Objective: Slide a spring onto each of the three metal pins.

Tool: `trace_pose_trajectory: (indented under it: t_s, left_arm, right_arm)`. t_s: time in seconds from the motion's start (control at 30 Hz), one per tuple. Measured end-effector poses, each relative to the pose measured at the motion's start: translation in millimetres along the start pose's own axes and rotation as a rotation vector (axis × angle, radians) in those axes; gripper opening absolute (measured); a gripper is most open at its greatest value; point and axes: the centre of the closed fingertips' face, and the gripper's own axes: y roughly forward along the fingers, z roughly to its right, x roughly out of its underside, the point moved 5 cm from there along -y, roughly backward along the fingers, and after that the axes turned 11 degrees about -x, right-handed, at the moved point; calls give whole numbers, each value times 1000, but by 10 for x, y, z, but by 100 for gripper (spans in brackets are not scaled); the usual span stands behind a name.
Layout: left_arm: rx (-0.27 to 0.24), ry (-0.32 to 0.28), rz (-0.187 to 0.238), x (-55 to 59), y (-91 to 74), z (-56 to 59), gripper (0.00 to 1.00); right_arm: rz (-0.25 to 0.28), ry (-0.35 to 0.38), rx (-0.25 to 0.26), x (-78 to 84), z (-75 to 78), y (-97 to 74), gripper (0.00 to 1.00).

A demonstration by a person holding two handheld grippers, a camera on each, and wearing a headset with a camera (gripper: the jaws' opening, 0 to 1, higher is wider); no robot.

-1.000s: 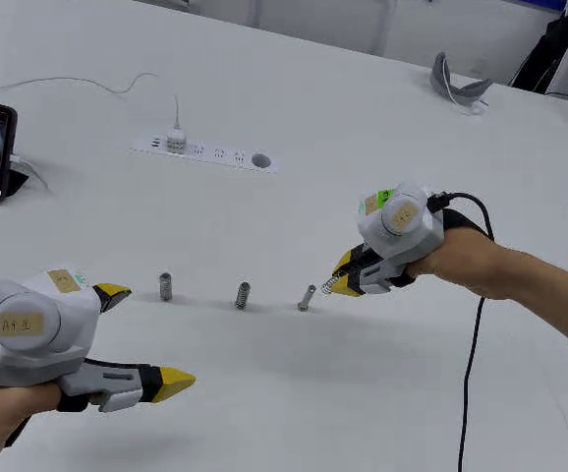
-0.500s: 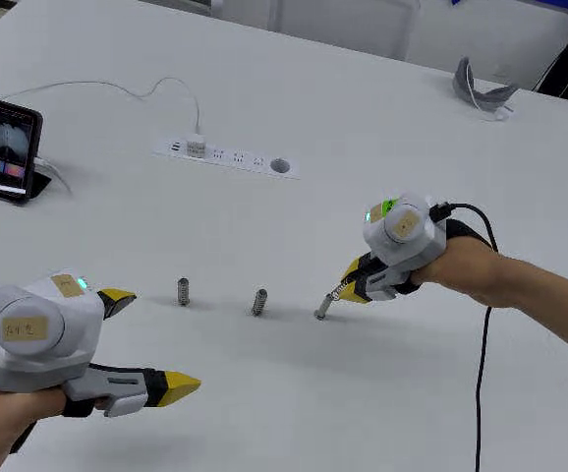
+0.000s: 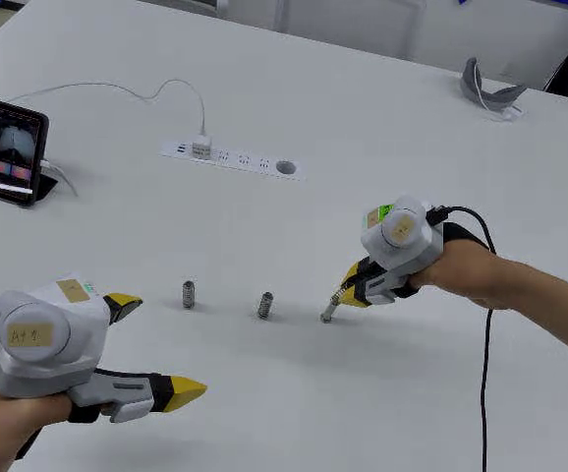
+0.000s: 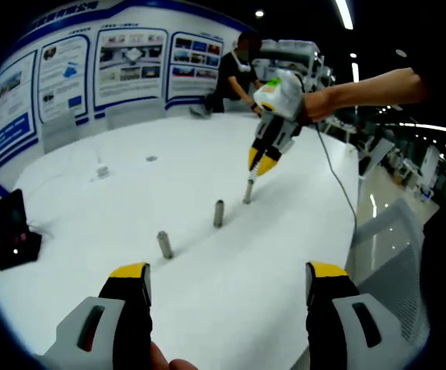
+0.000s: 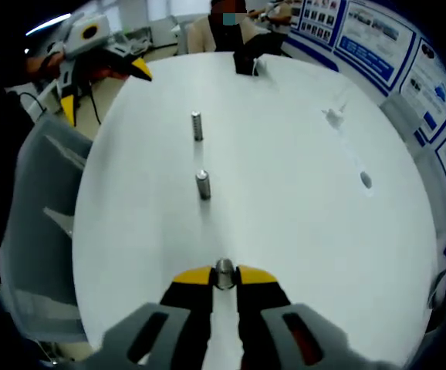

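Three short metal pins stand in a row on the white table: left pin [image 3: 189, 293], middle pin [image 3: 265, 305], right pin [image 3: 328, 314]. The left and middle pins look ribbed, as if each carries a spring. My right gripper [image 3: 347, 293] is shut on a small spring [image 3: 337, 298] that slants down onto the right pin's top. In the right gripper view the spring [image 5: 224, 270] sits between the yellow tips, with the other two pins [image 5: 203, 185] [image 5: 197, 126] beyond. My left gripper [image 3: 156, 346] hangs open and holds nothing, near the table's front left, its jaws wide apart in its own view [image 4: 228, 275].
A white power strip [image 3: 233, 159] with a plugged cable lies behind the pins. A tablet [image 3: 4, 147] stands at the far left. A grey curved object [image 3: 490, 94] rests at the back right. A black cable [image 3: 482, 344] trails from the right gripper. A person stands beyond the table [image 5: 231, 23].
The right gripper has closed in on the right pin with the spring, bringing the spring's end onto the pin's top. The left gripper has stayed open and in about the same place.
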Motion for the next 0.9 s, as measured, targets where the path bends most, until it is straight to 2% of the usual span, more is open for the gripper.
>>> trace_pose_trajectory:
  t_s: [0.6, 0.9]
  left_arm:
    - [-13, -14, -1, 24, -45, -31, 83]
    - [-23, -24, 0, 37, -86, -69, 83]
  right_arm:
    - [-48, -28, -16, -1, 30, 196, 13]
    - [-69, -26, -32, 61, 58, 324, 13]
